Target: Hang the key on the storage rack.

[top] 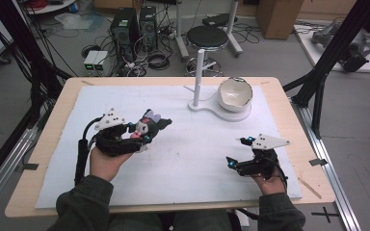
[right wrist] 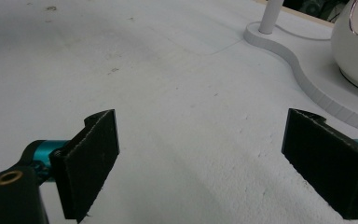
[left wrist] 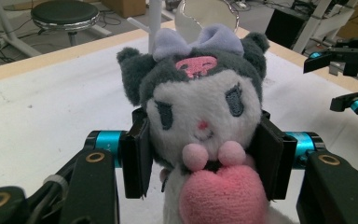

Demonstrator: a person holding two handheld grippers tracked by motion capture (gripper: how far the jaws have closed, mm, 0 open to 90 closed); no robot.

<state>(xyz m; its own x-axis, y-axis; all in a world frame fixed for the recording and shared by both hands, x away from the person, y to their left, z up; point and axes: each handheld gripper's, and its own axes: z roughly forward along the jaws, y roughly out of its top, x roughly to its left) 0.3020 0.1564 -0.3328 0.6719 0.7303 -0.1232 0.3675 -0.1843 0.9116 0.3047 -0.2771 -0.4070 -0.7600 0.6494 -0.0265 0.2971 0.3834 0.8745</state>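
A plush toy (left wrist: 200, 112) with a grey hood, white face, lilac bow and pink heart sits squeezed between my left gripper's (left wrist: 203, 156) two black pads. From above, that toy (top: 147, 127) is held over the left part of the white mat, and the left gripper (top: 142, 134) is shut on it. My right gripper (top: 236, 151) rests low at the mat's right front, its jaws wide apart with nothing between them; its pads (right wrist: 91, 161) hover over bare mat. The right gripper (left wrist: 349, 79) also appears far off in the left gripper view.
A white stand (top: 219, 109) with an upright post (top: 199, 77) and a white egg-shaped bowl (top: 235, 94) sits at the back of the mat; its base (right wrist: 303, 79) lies ahead of the right gripper. A stool, computers and cables are on the floor beyond the table.
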